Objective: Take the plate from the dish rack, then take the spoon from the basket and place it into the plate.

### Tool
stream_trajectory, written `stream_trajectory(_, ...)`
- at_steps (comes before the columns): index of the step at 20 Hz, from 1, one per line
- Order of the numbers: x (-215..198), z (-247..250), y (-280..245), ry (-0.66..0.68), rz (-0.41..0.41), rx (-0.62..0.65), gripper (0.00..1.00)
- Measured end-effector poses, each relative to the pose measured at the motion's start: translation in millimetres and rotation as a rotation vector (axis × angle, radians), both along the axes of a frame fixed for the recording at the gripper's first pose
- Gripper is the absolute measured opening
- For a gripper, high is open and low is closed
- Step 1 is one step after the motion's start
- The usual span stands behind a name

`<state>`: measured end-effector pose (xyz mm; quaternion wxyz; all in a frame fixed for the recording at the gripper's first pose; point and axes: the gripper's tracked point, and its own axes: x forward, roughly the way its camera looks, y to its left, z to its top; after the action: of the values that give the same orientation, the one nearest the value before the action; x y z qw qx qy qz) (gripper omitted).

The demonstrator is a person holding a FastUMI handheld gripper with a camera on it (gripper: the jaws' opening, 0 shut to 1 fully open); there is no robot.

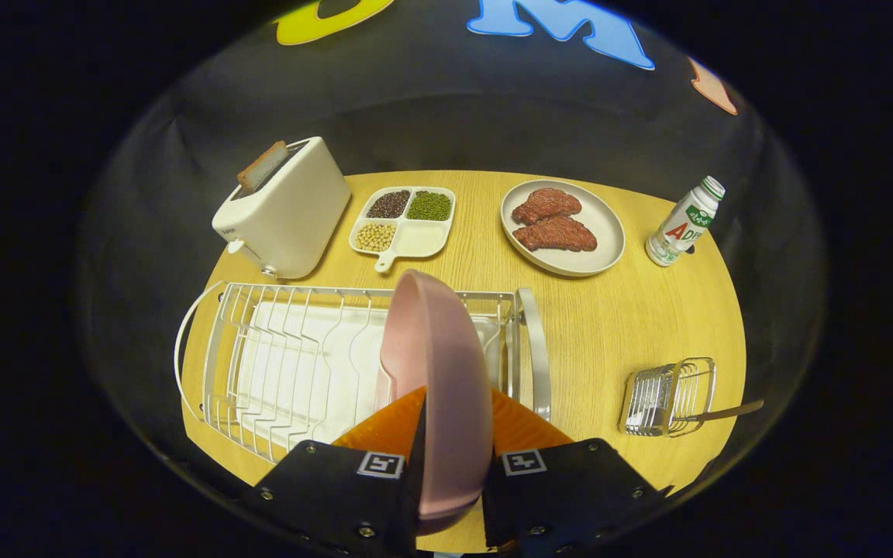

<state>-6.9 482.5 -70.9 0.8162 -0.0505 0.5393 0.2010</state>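
Note:
A pink plate (435,364) stands on edge between my two orange fingers (388,426), and my gripper (453,422) is shut on its lower rim. The plate is held upright over the right end of the wire dish rack (284,364), just above its white drip tray. To the right of the fingers a small wire basket (667,397) lies on the wooden table (609,325). A spoon (725,413) sits in the basket with its handle sticking out to the right. The plate hides part of the rack's right side.
Beyond the rack stand a white toaster (284,209) with a slice of bread, a divided dish of beans (408,221), and a beige plate with two meat pieces (563,227). A small white bottle (683,221) stands at the far right. Bare table lies between rack and basket.

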Motion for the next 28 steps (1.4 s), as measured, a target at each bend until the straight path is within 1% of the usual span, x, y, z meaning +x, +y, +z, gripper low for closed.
stream_trajectory(8,17,19,-3,-0.085,0.065,-0.062,0.31)
stream_trajectory(13,15,19,-5,-0.071,0.071,-0.07,0.31)
stream_trajectory(16,13,19,-4,-0.082,0.092,-0.088,0.31)
stream_trajectory(20,16,21,-1,-0.098,0.098,-0.102,0.31)
stream_trajectory(24,22,27,2,-0.143,0.126,-0.131,0.31)
stream_trajectory(28,37,47,3,-0.231,0.155,-0.165,0.31)
